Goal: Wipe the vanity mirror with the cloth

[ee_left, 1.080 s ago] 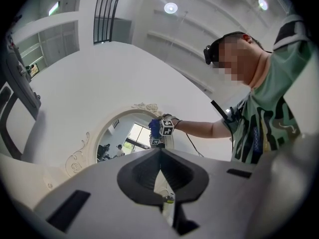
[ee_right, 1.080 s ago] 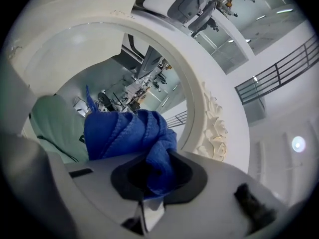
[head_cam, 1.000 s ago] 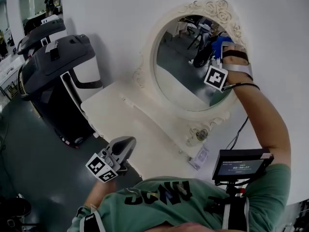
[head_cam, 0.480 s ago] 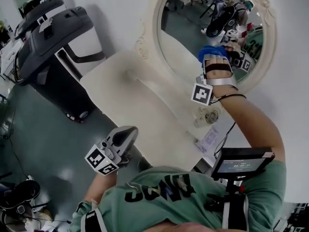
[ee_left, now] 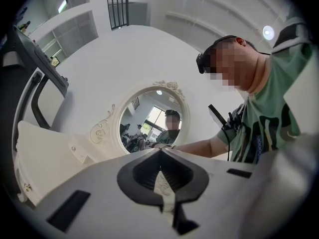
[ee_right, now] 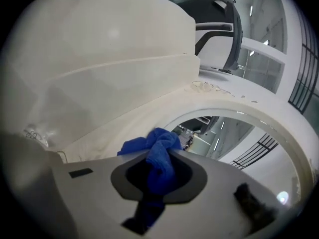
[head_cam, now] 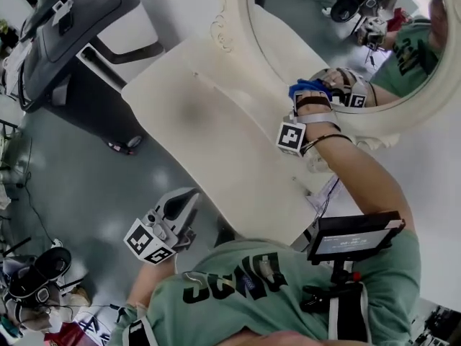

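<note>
The oval vanity mirror (head_cam: 324,42) in its ornate white frame fills the upper right of the head view. My right gripper (head_cam: 315,99) is shut on a bunched blue cloth (head_cam: 302,88) and holds it at the lower edge of the glass, close to the frame. In the right gripper view the cloth (ee_right: 155,148) bulges out of the right gripper (ee_right: 159,158), right beside the mirror glass (ee_right: 219,133). My left gripper (head_cam: 186,197) hangs low, off the front of the table, shut and empty. The left gripper (ee_left: 162,178) points up at the mirror (ee_left: 152,126) from afar.
The mirror stands on a white vanity table (head_cam: 194,114). A clear glass knob (head_cam: 315,161) and a paper tag (head_cam: 324,193) lie by the mirror's base. A dark treadmill (head_cam: 72,27) stands at the upper left on the grey floor. A small screen (head_cam: 353,236) is mounted at the person's chest.
The right gripper has carried the blue cloth down across the glass, from its right side to the lower edge. The head view has swung along. The left gripper has hardly moved.
</note>
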A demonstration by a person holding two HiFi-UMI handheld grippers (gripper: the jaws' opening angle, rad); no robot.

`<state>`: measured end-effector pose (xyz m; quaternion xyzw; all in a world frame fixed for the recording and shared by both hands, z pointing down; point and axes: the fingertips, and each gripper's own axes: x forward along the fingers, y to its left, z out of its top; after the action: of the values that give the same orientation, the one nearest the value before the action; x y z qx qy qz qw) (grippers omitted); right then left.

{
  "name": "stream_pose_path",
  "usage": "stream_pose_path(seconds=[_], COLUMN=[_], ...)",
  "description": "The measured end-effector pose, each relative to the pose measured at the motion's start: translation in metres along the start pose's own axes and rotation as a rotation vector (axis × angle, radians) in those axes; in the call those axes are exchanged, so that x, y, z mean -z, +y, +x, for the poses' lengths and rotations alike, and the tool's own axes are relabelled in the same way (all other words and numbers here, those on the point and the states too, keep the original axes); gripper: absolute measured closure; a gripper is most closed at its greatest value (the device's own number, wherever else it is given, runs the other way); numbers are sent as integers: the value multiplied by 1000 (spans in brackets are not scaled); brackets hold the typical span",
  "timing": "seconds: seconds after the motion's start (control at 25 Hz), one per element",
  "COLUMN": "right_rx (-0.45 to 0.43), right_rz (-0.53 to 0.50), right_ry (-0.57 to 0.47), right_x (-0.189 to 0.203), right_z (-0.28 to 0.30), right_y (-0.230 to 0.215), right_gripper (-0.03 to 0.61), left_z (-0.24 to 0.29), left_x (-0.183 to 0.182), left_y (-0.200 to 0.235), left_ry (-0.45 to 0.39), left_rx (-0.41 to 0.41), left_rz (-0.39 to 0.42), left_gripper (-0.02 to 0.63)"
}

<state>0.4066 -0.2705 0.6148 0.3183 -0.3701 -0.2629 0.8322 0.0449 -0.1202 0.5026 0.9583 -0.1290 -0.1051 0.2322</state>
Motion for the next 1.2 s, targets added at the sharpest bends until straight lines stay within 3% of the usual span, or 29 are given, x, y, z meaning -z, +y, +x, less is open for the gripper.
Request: stream_pose_path(seconds=[0.2,0.4,0.52,0.64,0.8,0.92,1.08,1.2], right_rx=[-46,-12,100,279,395,492,618,607], right_rz=[-20,-92,-75,59,138,123,108,24], right_ry=[0,-34,-11,-18,81,216,310,445], right_x=[-10,-8,28,73,147,199,235,267], right_z=[7,-4,-51,-101,-165,-201,-218,-229], right_y=[6,1,-53,-144,-234,-285,-335,-331], right_gripper=[535,534,534,534,534,534,534,534], left_z=[7,8,5,10,12,11,14,12], left_x=[-8,-25,-44,-63,-86,-98,-108,-106], left_y=[-4,-5,-13,-17,-21,-20,-8,-20], left_ry=[-23,-59,-90,-125,-157,-179,-201,-209], left_rx=[40,86,130,177,226,254,273,277], left_rz=[2,18,31,51,76,91,96,90], left_gripper=[603,603,603,603,603,603,603,603])
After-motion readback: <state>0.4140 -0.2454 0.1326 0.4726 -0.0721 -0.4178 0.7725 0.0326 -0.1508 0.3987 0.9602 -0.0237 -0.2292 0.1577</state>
